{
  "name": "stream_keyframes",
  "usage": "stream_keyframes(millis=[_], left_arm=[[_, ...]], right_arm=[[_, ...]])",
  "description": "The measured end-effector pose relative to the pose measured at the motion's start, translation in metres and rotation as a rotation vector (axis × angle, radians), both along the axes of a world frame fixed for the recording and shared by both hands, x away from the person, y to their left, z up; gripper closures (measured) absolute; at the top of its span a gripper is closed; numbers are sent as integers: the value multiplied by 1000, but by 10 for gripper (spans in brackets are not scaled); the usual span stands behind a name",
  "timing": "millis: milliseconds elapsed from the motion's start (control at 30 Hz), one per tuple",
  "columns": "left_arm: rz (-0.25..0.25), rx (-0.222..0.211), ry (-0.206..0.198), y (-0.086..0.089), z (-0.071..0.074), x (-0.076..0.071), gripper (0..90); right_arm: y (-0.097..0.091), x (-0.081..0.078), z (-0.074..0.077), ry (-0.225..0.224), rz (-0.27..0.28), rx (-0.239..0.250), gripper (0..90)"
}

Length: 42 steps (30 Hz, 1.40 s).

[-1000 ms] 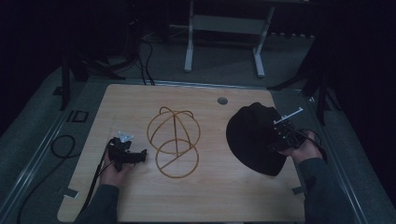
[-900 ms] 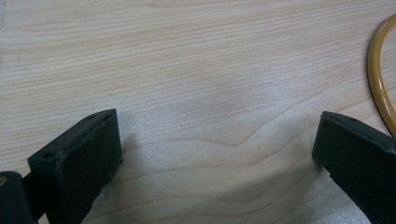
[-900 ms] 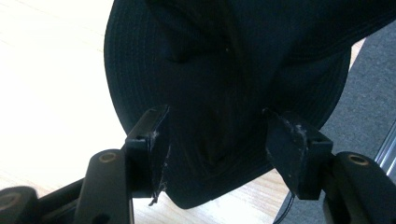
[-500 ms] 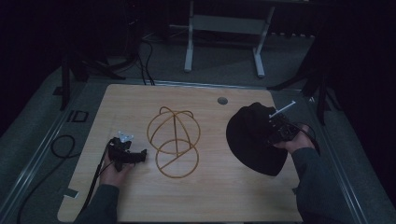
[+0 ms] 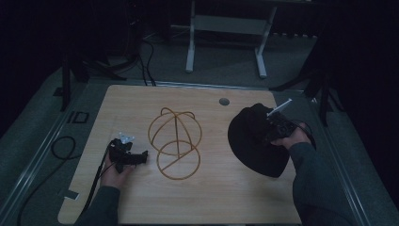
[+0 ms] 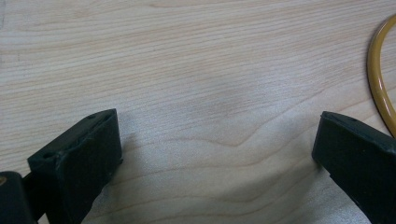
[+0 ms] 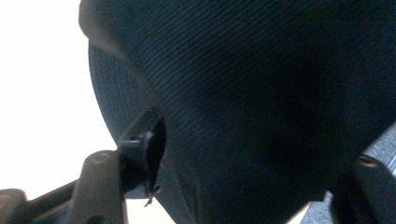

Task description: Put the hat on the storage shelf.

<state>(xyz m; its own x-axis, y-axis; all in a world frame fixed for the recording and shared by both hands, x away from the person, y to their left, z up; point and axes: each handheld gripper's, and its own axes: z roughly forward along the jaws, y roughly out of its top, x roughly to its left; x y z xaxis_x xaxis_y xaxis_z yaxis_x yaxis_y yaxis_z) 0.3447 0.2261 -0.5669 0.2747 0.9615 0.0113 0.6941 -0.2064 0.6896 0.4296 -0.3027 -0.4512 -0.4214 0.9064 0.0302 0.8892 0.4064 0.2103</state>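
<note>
Black fabric cap (image 5: 256,141): a dark, finely ribbed cloth cap with a rounded crown and a broad brim, lying on the right part of the light wooden table (image 5: 235,197); its brim end reaches toward the table's right edge.
Cap seen close: in the right gripper view the cap (image 7: 261,93) rises as one large dark mound just ahead of the tongs, its woven ridges running in fine parallel lines, its rim curving down at the left.
Right gripper (image 5: 277,129): held in the person's right hand (image 5: 296,139), over the cap's right side, with a pale thin rod sticking up from its top.
Right tongs, state: spread fairly wide; they have just been closing a little. The cap's cloth sits between them, the left pad at the rim; whether the pads press on the cloth cannot be told.
Left gripper (image 5: 141,157): held in the person's left hand (image 5: 115,167), low over the bare wood, well apart from the cap.
Left tongs, state: spread wide in the left gripper view (image 6: 215,154), with nothing but wood grain between them.
Yellow wire hat frame (image 5: 176,141): a dome of thin golden hoops on a round base ring, standing between the two grippers; its base ring lies just beside the left tongs' tips, and a curve of it shows by the far jaw (image 6: 380,88).
Cable (image 5: 94,181): a dark lead trailing from the left gripper toward the table's near edge.
</note>
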Motion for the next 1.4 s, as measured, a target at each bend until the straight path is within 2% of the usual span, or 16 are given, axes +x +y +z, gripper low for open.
stream_keyframes(millis=[133, 400, 600, 633, 900, 933, 1000, 1167, 1400], left_arm=[[0, 0, 0, 0, 0, 0, 15], [0, 0, 0, 0, 0, 0, 15], [0, 0, 1, 0, 0, 0, 15], [0, 0, 0, 0, 0, 0, 15], [0, 0, 0, 0, 0, 0, 16], [0, 0, 0, 0, 0, 0, 15], [0, 0, 0, 0, 0, 0, 16], [0, 0, 0, 0, 0, 0, 15], [0, 0, 0, 0, 0, 0, 15]], right_arm=[[1, 6, -2, 28, -4, -7, 442], [-2, 14, -3, 65, -29, 25, 470], [-2, 17, -4, 71, -37, 28, 500], [-2, 19, -4, 68, -34, 22, 573], [2, 20, -5, 81, 17, -7, 756], [2, 20, -5, 81, 17, -7, 756], [4, 20, -5, 80, 34, -12, 828], [4, 20, -1, 57, 50, -26, 860], [3, 18, 3, 52, 76, -22, 864]])
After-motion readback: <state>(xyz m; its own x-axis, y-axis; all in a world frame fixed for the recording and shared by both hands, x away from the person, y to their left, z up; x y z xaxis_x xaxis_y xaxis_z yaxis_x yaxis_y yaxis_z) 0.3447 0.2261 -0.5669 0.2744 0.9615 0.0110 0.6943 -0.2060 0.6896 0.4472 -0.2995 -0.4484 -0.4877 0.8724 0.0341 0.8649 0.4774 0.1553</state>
